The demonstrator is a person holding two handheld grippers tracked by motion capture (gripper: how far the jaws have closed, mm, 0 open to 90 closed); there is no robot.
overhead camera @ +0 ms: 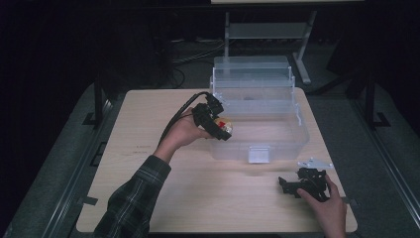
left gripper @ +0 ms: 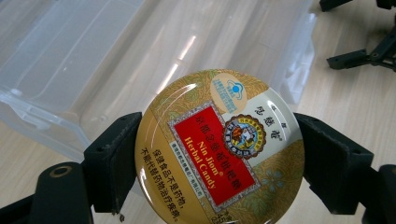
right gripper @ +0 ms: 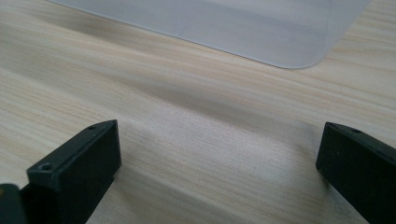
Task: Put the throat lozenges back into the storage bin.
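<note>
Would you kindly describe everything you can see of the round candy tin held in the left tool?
The candy tin is a round, flat, glossy container that looks like metal, gold with a leafy pattern. Its lid carries a red label reading "Nin Jiom Herbal Candy", Chinese lettering, a round emblem and a pale patch. The left tool clamps it by its rim, a black jaw pressing on either side, lid towards the camera. It hangs at the left front edge of the open clear plastic box, above the table.

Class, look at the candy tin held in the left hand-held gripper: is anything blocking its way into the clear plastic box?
Nothing visible blocks it. The left hand-held gripper grips the candy tin by its edges, right at the clear plastic box's near left wall. The box is open on top, its lid tilted back, and its floor looks bare. The right hand-held gripper rests on the table, apart.
</note>
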